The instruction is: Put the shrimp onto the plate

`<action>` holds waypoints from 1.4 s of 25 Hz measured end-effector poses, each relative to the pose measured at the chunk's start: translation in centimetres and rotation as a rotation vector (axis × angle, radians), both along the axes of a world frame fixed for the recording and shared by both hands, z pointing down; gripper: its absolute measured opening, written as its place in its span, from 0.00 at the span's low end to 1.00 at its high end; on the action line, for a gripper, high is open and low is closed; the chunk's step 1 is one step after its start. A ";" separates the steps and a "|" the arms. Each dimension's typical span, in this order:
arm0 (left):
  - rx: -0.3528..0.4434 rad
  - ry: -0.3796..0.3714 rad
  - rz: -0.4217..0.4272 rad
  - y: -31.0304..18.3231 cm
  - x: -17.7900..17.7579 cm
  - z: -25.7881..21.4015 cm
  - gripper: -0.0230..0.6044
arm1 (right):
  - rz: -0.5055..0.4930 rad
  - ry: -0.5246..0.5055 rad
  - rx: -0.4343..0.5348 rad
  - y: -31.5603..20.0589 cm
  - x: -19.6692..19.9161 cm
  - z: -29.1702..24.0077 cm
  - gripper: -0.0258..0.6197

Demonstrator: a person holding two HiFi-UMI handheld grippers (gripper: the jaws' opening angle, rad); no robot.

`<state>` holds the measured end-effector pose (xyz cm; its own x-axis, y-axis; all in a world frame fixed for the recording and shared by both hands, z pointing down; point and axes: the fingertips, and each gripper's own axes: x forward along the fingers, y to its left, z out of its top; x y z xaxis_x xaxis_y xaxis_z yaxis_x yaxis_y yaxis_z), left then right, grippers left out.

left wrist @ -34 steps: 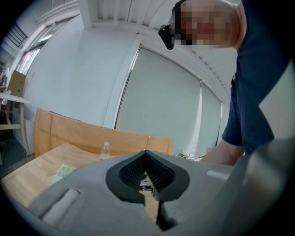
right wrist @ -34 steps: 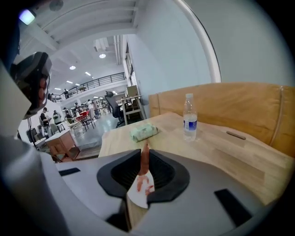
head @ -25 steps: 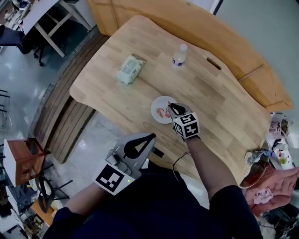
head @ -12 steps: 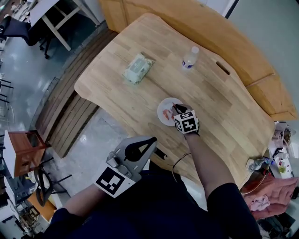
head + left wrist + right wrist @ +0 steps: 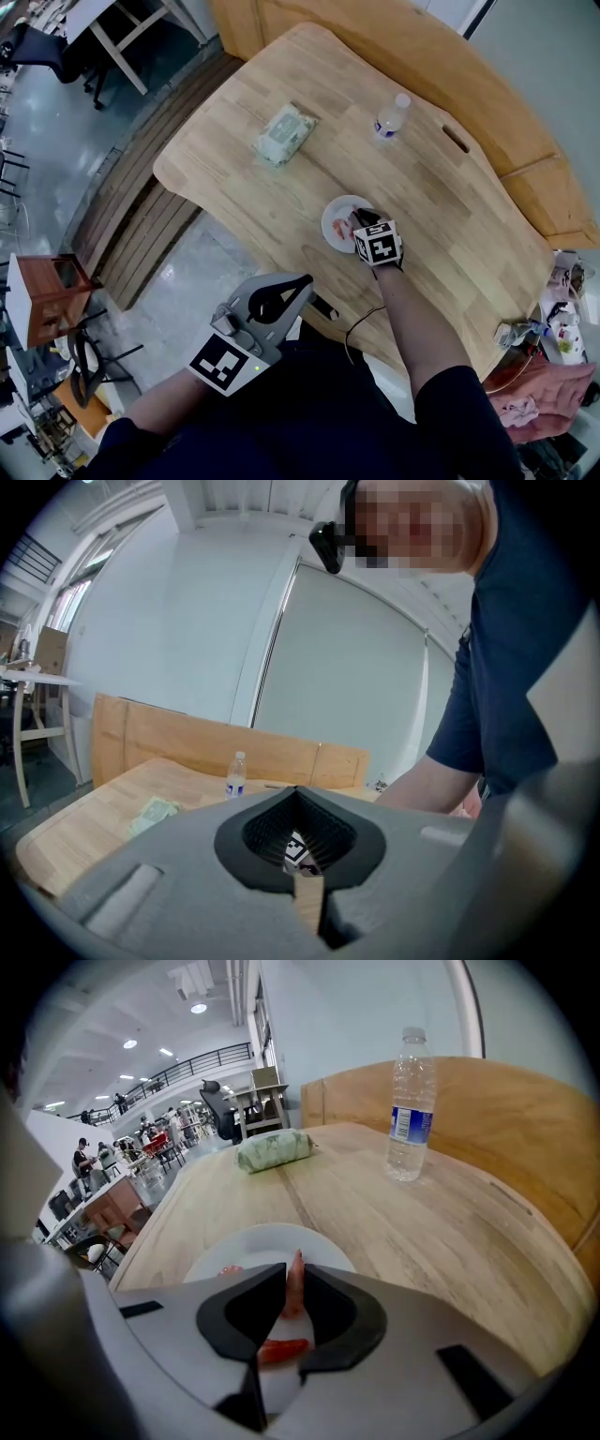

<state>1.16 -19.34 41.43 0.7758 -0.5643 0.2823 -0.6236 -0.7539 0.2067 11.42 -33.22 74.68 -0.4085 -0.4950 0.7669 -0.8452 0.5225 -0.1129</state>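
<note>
One shrimp (image 5: 296, 1277) between right gripper (image 5: 294, 1283) jaws

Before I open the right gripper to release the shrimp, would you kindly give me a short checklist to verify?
1. Shrimp gripped in the right gripper: ok.
2. Right gripper above the plate: ok.
3. Shrimp touching the plate: cannot tell.
4. Bare room on the plate: ok, beside the other shrimp lying there.
5. Left gripper shut, empty, off the table: ok.
6. Water bottle and wipes pack well away from the plate: ok.
</note>
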 end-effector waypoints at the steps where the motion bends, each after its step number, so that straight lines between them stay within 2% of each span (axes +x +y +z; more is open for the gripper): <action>1: -0.002 -0.002 -0.001 0.0 -0.1 0.0 0.04 | -0.001 0.003 0.003 -0.1 0.0 0.0 0.14; 8: -0.008 -0.002 -0.003 0.3 -0.6 0.0 0.04 | 0.011 0.029 0.026 -0.4 0.1 -0.2 0.15; 15: -0.002 0.021 0.009 0.7 -1.1 -0.5 0.04 | 0.062 -0.017 0.062 -0.5 0.5 -2.4 0.18; 24: 0.035 0.061 0.035 1.0 -2.0 -2.3 0.04 | 0.109 -0.142 0.161 3.8 -1.2 -10.6 0.18; 35: 0.086 0.102 0.150 2.6 -1.2 -4.2 0.04 | 0.159 -0.300 0.272 11.0 -4.0 -21.8 0.15</action>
